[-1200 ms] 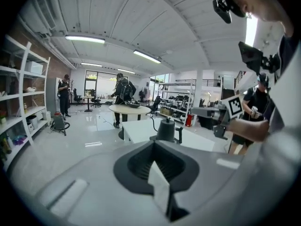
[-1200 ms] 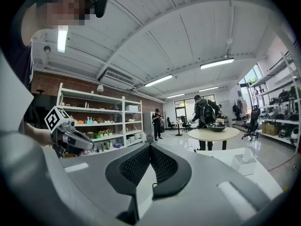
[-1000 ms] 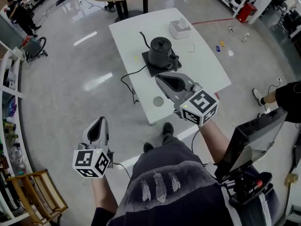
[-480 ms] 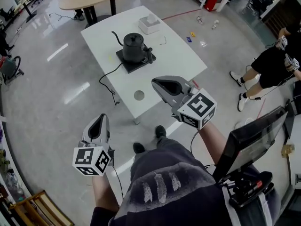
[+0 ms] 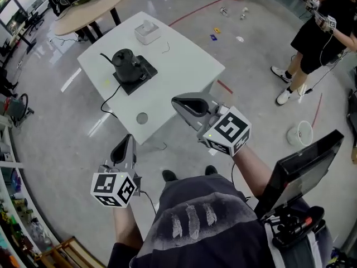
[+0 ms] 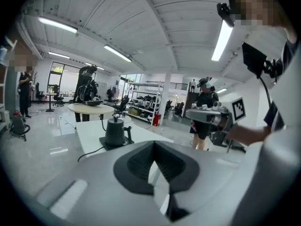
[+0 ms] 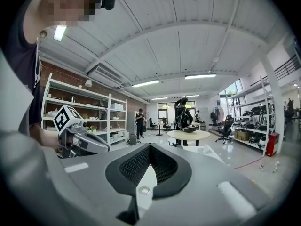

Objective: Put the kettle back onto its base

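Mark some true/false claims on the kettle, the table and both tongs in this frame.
1. The kettle sits on its base on the white table. True.
2. The right tongs grip the kettle. False: they are shut on nothing, held in the air short of the kettle.
3. The left tongs are shut and empty. True.
4. The white box lies on the floor. False: it stands on the table, beyond the kettle.
5. A black cord runs from the base over the table edge. True.
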`<act>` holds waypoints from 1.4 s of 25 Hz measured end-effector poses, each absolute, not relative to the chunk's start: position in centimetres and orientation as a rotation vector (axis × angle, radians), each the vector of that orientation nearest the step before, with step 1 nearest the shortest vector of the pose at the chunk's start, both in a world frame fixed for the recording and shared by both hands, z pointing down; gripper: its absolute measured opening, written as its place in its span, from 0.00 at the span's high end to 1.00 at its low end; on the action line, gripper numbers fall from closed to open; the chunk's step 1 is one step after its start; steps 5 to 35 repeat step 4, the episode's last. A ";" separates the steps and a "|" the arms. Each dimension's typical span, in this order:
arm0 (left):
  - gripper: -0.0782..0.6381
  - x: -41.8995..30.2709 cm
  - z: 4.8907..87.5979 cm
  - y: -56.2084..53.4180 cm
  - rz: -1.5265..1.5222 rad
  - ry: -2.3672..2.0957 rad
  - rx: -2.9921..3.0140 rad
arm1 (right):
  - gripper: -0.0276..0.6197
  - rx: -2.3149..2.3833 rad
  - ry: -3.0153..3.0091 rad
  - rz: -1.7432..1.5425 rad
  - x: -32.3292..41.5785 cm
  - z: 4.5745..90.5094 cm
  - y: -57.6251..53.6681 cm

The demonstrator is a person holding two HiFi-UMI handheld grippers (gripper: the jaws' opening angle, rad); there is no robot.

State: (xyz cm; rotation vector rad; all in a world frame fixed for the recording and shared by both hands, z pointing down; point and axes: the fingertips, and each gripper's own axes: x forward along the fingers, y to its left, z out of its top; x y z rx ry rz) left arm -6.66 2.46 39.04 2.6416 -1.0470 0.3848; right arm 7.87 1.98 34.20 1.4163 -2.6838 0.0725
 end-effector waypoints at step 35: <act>0.89 0.7 39.9 4.8 0.452 -0.998 2.673 | 0.95 1.444 -2.702 0.101 14.1 35.7 4.2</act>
